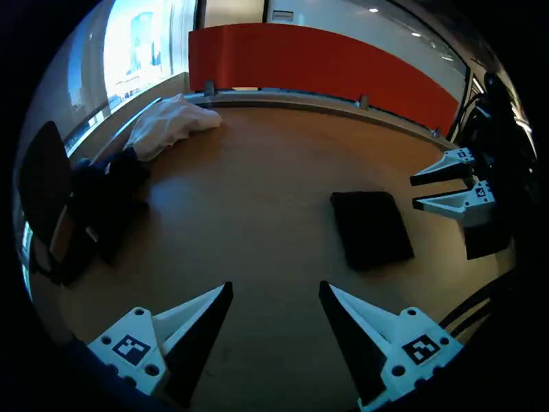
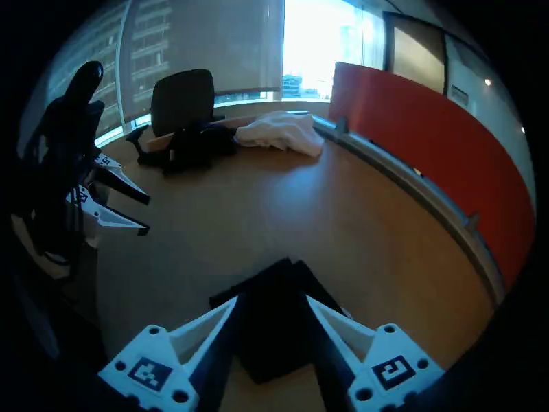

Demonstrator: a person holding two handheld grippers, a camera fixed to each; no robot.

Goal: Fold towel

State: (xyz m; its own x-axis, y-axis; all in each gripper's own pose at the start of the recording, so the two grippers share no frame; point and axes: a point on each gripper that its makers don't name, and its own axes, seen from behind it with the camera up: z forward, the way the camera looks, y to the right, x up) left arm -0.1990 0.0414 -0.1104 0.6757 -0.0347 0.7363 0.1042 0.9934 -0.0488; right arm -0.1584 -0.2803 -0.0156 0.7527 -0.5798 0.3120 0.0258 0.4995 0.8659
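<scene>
folded black towel (image 1: 370, 230) lies flat on brown wooden desk (image 1: 261, 178), away from its far edge. left gripper (image 1: 274, 302) released, over bare wood. right gripper (image 2: 272, 300) released too, fingers spread, just beside towel.

Black towel (image 1: 371, 229) folded flat on desk (image 1: 261, 192)

The towel (image 1: 371, 229) is plain black, the table (image 1: 274, 165) is warm brown wood, the far partition (image 1: 322, 65) is solid red, the far cloth heap (image 1: 171, 123) is white, the chair (image 2: 182, 99) is black, and the left gripper (image 1: 274, 288) and right gripper (image 2: 273, 299) are white with black inner faces and black-and-white square markers (image 1: 130, 348).
</scene>
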